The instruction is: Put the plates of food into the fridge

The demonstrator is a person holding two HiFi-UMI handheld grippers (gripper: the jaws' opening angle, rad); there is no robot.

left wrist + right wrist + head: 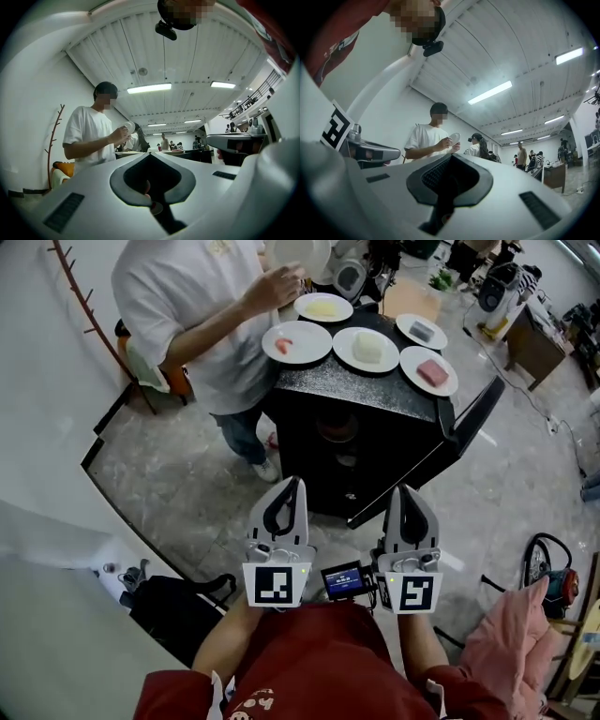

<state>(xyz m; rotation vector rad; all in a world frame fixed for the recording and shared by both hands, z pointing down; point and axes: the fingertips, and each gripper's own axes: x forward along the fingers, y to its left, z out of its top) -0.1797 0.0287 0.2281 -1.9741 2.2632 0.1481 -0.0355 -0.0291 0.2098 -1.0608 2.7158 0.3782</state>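
Note:
Several white plates of food stand on top of a black mini fridge (330,442): one with yellow food (323,307), one with red bits (296,341), one with a white block (366,349), one with a pink slab (428,370) and one with grey food (421,331). The fridge door (441,451) hangs open to the right. My left gripper (292,482) and right gripper (401,489) are held side by side in front of the fridge, well short of it. Both are shut and hold nothing. In the left gripper view (150,154) and the right gripper view (452,157) the jaws meet at the tip.
A person in a white shirt (202,306) stands at the fridge's left corner holding a bare white plate (298,254). A black bag (178,610) lies on the floor at left by a curved white ledge (56,549). Pink cloth (511,643) and a red tool (555,573) sit at right.

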